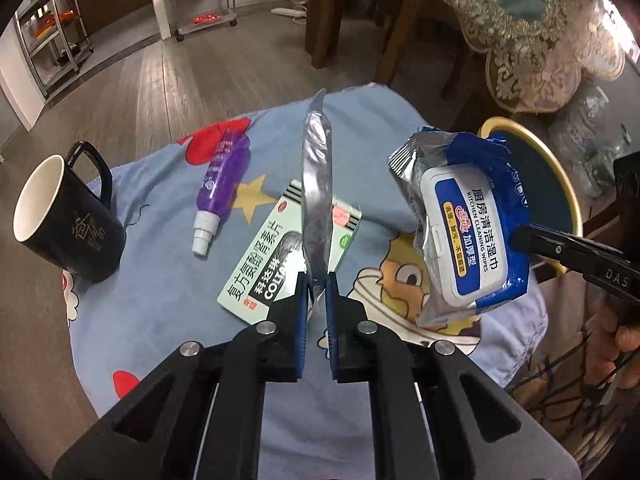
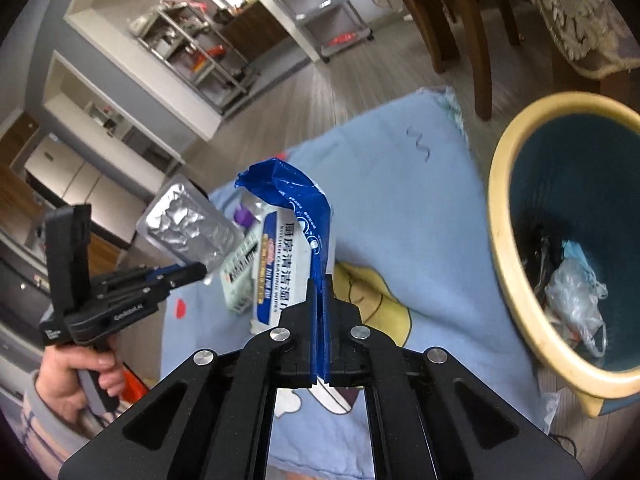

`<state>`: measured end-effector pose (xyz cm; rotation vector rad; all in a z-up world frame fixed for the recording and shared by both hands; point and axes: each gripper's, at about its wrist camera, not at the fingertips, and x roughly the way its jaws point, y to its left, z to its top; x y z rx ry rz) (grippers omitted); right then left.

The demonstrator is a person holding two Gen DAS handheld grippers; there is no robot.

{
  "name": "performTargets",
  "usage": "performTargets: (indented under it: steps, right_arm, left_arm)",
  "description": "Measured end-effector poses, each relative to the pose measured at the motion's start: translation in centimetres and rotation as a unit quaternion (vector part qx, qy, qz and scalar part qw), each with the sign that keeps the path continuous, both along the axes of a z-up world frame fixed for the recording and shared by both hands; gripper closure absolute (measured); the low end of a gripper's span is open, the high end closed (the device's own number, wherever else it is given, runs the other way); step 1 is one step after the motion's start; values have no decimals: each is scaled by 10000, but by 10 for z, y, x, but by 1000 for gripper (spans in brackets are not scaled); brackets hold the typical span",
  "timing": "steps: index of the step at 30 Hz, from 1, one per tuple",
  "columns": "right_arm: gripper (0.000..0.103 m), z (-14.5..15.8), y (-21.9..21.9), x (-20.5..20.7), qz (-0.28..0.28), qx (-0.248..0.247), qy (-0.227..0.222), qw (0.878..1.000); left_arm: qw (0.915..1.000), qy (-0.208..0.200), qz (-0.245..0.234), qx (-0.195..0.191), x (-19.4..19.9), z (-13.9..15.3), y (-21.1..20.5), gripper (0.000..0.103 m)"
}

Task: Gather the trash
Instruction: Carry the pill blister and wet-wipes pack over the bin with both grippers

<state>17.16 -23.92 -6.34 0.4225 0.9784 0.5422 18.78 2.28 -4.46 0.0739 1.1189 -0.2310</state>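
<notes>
— Over the cartoon-print cloth [image 1: 160, 300], how are my two grippers sitting?

— I have the left gripper [image 1: 318, 280] pitched steeply down, held clear above the cloth. The right gripper [image 2: 320, 292] slopes down more gently, with the bin [image 2: 500, 208] just off to its right.

— And the fingers?

— On the left they are pressed together on the bottom edge of a silver blister sheet [image 1: 316, 184], which stands edge-on and upright from the pads. On the right they are pinched on the blue edge of a pack of kitchen wipes [image 2: 288, 248]; from the left camera I see the pack hanging off the cloth in front of the bin's rim.

— Whose hands?

— I can see the person's left hand [image 2: 76, 372] wrapped round the left handle, a striped sleeve [image 2: 36, 432] below it.

— Count what I've got.

— One blister sheet and one wipes pack, both held in the air. Lying on the cloth: one medicine box [image 1: 276, 256] directly under the sheet and one purple bottle [image 1: 220, 184] on its side. One black mug [image 1: 68, 224] stands at the cloth's left edge. One bin, with a crumpled clear plastic bag [image 2: 576, 296] and other scraps at its bottom.
</notes>
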Motion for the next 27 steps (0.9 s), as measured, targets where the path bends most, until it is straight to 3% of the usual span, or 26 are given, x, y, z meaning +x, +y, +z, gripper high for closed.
performTargets:
  steps: [14, 27]
  right_arm:
    - [100, 49, -40, -14, -584, -123, -797, 9950]
    - [100, 70, -113, -37, -1508, -322, -1153, 9813]
  left_arm:
    - [9986, -341, -89, -402, 4, 33, -21, 95]
    - [9927, -358, -663, -942, 6, 44, -94, 95]
